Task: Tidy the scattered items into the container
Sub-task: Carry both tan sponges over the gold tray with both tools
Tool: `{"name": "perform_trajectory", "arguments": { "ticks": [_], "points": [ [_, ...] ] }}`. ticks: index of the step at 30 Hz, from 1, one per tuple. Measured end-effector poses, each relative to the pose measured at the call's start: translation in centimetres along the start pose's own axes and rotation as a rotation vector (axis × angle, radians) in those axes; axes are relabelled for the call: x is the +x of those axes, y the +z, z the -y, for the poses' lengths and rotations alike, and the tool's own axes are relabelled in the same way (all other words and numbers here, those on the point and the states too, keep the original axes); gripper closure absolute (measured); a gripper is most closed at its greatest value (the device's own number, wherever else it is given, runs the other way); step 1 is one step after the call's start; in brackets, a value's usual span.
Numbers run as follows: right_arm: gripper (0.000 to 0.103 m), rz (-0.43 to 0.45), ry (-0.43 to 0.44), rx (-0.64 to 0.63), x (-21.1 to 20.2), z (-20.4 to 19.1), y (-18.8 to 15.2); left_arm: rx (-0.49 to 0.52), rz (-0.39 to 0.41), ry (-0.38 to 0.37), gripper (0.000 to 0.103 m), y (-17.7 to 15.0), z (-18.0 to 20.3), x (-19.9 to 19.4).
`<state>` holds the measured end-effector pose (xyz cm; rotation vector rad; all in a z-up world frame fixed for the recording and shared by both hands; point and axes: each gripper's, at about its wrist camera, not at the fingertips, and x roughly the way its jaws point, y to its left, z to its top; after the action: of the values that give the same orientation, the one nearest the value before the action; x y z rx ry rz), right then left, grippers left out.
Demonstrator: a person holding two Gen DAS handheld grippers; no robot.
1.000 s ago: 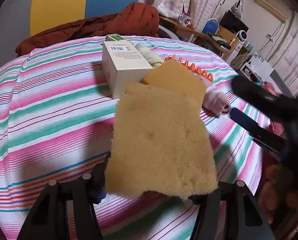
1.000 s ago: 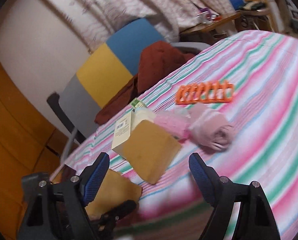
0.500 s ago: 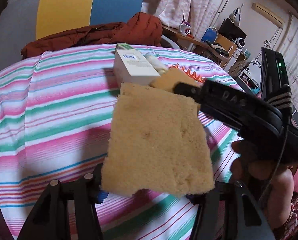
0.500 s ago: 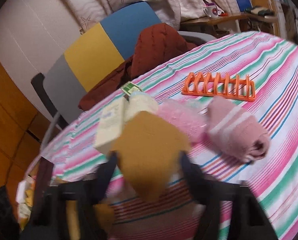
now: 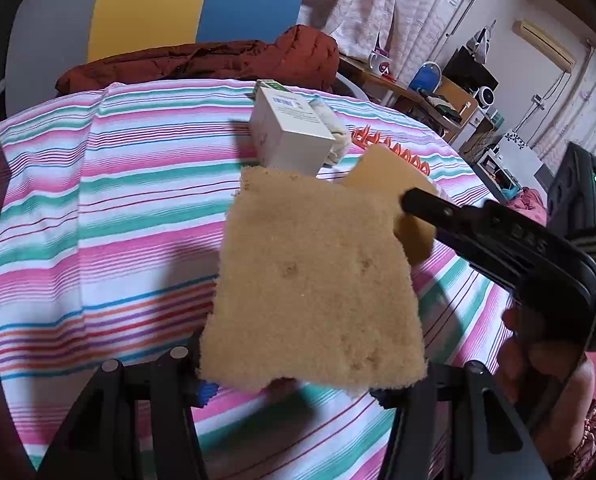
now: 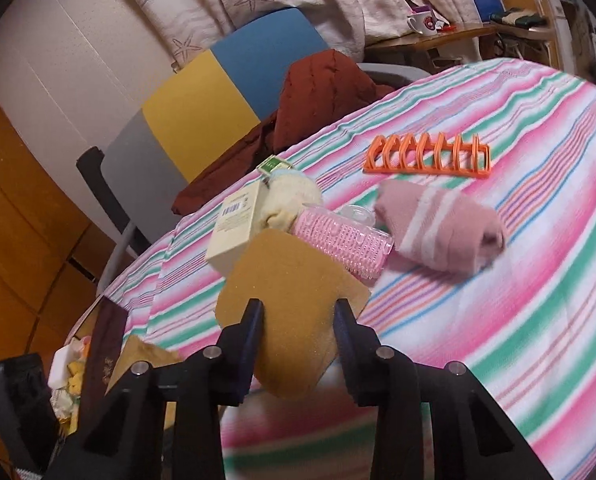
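Observation:
My left gripper (image 5: pixel 290 376) is shut on a tan sponge (image 5: pixel 318 284) and holds it above the striped table (image 5: pixel 138 208). My right gripper (image 6: pixel 298 312) is shut on a brown sponge pad (image 6: pixel 290 280), which also shows in the left wrist view (image 5: pixel 394 176). On the table lie a white box (image 6: pixel 234 228), a cream cloth (image 6: pixel 290 196), a pink hair roller (image 6: pixel 342 240), a rolled pink sock (image 6: pixel 438 228) and an orange rack (image 6: pixel 430 152). The white box also shows in the left wrist view (image 5: pixel 290 132).
A chair (image 6: pixel 202 104) with a rust-red jacket (image 6: pixel 318 92) stands at the table's far edge. A dark container edge (image 6: pixel 102 356) with small items shows at the lower left below the table. A desk with a mug (image 6: pixel 422 22) is behind.
My right gripper moved in over the brown sponge pad and closed on it. My left gripper kept hold of the tan sponge and drew back a little.

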<state>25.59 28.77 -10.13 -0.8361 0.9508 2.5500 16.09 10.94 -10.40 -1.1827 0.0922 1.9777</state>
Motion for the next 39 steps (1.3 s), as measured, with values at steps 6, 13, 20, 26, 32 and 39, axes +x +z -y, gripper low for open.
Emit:
{"name": "perform_trajectory", "arguments": {
  "ticks": [6,13,20,26,32,39],
  "points": [
    [0.068,-0.018,0.077,0.006,-2.2,-0.8,-2.0,-0.016,0.015,0.006,0.046,-0.7,-1.0,-1.1],
    [0.068,-0.047,0.152,0.039,-3.4,-2.0,-4.1,-0.059,0.044,0.007,0.046,-1.4,-3.0,-3.1],
    [0.068,-0.071,0.191,0.035,-3.5,-4.0,-4.5,-0.072,0.085,0.004,0.046,-1.7,-3.7,-5.8],
    [0.068,-0.078,0.246,-0.028,-3.5,-7.8,-4.6,-0.033,0.143,0.055,0.046,-2.0,-4.4,-9.4],
    [0.068,-0.110,0.319,-0.116,-2.4,-13.5,-4.8,-0.109,0.206,0.103,0.046,-2.3,-8.8,-13.9],
    [0.068,-0.148,0.394,-0.247,-0.5,-20.7,-6.2,-0.235,0.249,0.182,0.046,-2.8,-15.4,-17.3]
  ]
}}
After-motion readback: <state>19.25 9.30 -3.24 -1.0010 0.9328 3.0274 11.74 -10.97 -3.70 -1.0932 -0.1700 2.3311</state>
